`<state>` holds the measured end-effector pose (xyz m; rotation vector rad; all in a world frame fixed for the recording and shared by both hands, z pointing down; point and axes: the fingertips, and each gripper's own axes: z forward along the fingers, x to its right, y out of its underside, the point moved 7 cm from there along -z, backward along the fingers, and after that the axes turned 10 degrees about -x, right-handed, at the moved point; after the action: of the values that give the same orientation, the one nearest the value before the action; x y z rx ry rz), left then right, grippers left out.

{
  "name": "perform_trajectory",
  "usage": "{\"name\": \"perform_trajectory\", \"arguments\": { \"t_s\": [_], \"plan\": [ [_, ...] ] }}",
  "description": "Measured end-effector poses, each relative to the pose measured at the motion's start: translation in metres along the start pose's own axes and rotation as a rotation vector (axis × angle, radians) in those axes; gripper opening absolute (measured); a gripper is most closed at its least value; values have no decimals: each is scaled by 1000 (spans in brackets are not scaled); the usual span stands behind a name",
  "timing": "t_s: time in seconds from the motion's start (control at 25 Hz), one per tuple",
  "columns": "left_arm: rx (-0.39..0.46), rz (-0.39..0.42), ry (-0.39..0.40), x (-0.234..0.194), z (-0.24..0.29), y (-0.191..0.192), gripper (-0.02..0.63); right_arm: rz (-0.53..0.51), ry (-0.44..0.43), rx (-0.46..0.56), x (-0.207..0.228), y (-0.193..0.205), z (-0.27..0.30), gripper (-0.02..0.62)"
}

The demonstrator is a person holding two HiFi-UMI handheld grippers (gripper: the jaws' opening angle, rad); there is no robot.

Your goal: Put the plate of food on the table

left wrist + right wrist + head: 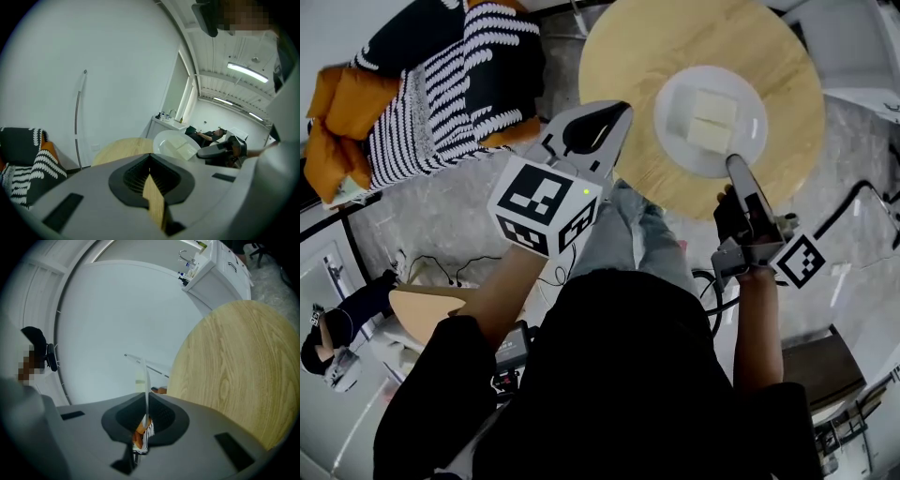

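Black top (628,375), jeans (639,234), white-grey left claw (622,109)

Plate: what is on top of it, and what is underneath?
On the white plate lie pale square food pieces. Below it is the round wooden table. The right tool covers its near rim; whether it touches the table is hidden.

A round white plate (670,131) carrying two pale, flat rectangular slabs of food (705,120) lies over the near-right part of a round, light-wood worktop (628,56), its near rim close to the worktop's near edge. The slabs sit side by side across the plate's middle, touching. The right gripper (734,161) has its fingers (744,187) clamped on the plate's near rim. In the right gripper view the plate shows edge-on as a thin white line. Whether the plate's base rests on the wood cannot be told.
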<state>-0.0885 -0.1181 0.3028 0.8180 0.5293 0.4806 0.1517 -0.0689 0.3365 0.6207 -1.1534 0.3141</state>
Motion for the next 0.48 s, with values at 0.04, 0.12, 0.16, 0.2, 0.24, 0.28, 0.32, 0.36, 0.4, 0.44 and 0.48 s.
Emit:
{"name": "perform_trajectory", "arguments": {
  "t_s": [0.04,0.12,0.16,0.2,0.24,0.28,0.32,0.36,0.4,0.44,0.48],
  "plan": [
    [-3,-5,1,1,1,1,8,5,6,1,2,0,-1,18],
    [-9,-15,4,2,3,3,8,13,16,2,5,1,-2,19],
    [-12,-19,6,2,4,3,8,16,21,3,6,1,-2,19],
    [-16,-21,9,2,5,4,8,20,24,4,8,2,-2,20],
    [-21,-22,13,2,6,5,8,24,28,6,9,2,-2,19],
    [-26,-21,17,2,7,6,8,29,32,9,10,3,-3,20],
    [-32,-20,21,2,8,7,8,35,37,11,11,4,-4,19],
    [-38,-20,24,2,9,8,8,40,41,14,12,4,-5,20],
    [-43,-20,26,1,10,9,8,45,45,16,13,5,-5,19],
    [-49,-21,28,0,11,11,8,47,48,18,14,5,-6,19],
    [-54,-22,31,0,12,12,8,50,51,20,15,6,-6,20]
  ]
}}
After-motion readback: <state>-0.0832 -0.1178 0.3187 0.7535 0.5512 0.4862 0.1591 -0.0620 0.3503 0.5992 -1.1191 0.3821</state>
